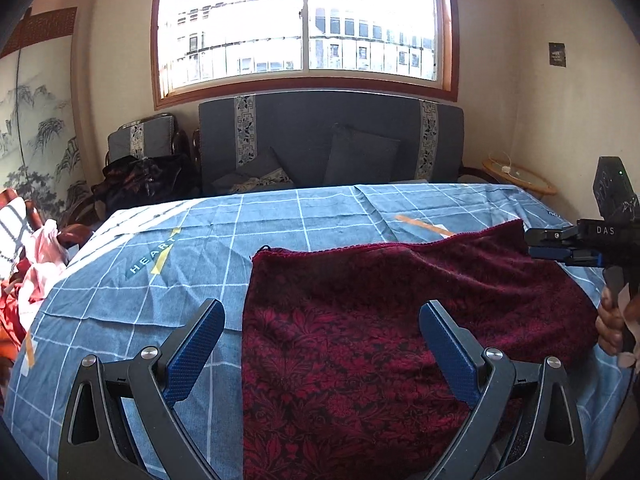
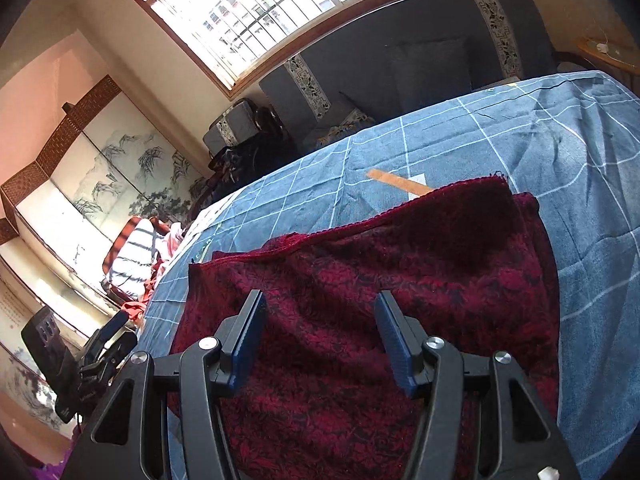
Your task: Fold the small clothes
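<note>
Dark red cloth [image 1: 360,340] with a black leafy, flowered pattern lies spread on the counter [image 1: 140,292], which is draped in a blue sheet crossed by thin white lines and printed with the word HEART. Its surface looks thick and slightly fuzzy, and its far edge is finished with a narrow red trim that runs in a gentle wave from the left corner to the far right corner. Seen from the right wrist view, the cloth [image 2: 380,280] shows a second layer peeking out along its right side, so it appears doubled over there, with the far right corner lifted a little and a loose thread at its tip. An orange strip [image 1: 424,225] lies on the sheet just beyond the cloth's far edge. The left tool [image 1: 322,328] hangs over the near part of the cloth with its blue fingers spread wide, gripping nothing. The right tool [image 2: 320,320] is likewise released, fingers apart above the cloth. Beyond the counter stand a grey sofa [image 1: 332,140] and a bright window [image 1: 300,20].
</note>
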Available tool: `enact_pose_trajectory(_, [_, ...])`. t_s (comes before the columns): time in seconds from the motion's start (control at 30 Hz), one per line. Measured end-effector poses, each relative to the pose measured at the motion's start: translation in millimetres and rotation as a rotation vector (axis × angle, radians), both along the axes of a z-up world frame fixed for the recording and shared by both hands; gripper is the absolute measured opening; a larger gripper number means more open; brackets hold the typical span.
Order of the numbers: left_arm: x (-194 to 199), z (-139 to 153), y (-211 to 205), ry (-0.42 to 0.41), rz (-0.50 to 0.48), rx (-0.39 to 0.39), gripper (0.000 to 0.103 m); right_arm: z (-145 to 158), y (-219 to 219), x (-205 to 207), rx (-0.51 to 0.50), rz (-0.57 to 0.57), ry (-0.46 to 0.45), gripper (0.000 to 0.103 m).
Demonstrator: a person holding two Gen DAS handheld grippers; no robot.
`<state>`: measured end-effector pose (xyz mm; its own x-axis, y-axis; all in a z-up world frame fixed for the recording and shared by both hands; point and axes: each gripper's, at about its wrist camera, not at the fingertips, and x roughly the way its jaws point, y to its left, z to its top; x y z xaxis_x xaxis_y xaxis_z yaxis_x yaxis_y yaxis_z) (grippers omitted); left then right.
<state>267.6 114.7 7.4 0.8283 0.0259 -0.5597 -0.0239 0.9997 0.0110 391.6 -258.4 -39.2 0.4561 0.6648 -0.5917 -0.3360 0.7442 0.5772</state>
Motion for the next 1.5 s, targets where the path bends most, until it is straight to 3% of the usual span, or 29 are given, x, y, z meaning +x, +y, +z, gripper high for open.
enact_pose_trajectory(0.5, [40, -41, 9, 0.140, 0.049, -0.010, 0.098, -54, 6, 75, -0.043, -0.113, 0.212, 0.053])
enact_pose_trajectory(0.8, [39, -61, 25, 0.200, 0.085, -0.069, 0.098, -57, 4, 79, -0.054, -0.122, 0.225, 0.051])
enact_pose_trajectory(0.93, [25, -54, 47, 0.174, 0.063, -0.213, 0.098, -29, -17, 49, 0.041, -0.153, 0.146, 0.055])
enact_pose_trajectory(1.0, [17, -52, 61, 0.174, 0.036, -0.303, 0.097, -17, -23, 25, 0.037, -0.128, 0.105, 0.055])
enact_pose_trajectory(1.2, [-3, -67, 99, 0.248, 0.051, -0.534, 0.094, 0, -23, -64, -0.173, -0.019, -0.069, 0.055])
enact_pose_trajectory(1.3, [-12, -78, 104, 0.283, 0.065, -0.556, 0.090, -11, -20, -93, -0.319, -0.014, -0.118, 0.055])
enact_pose_trajectory(1.5, [-33, -93, 89, 0.348, 0.022, -0.535, 0.075, -45, -34, -109, -0.346, -0.019, -0.032, 0.054])
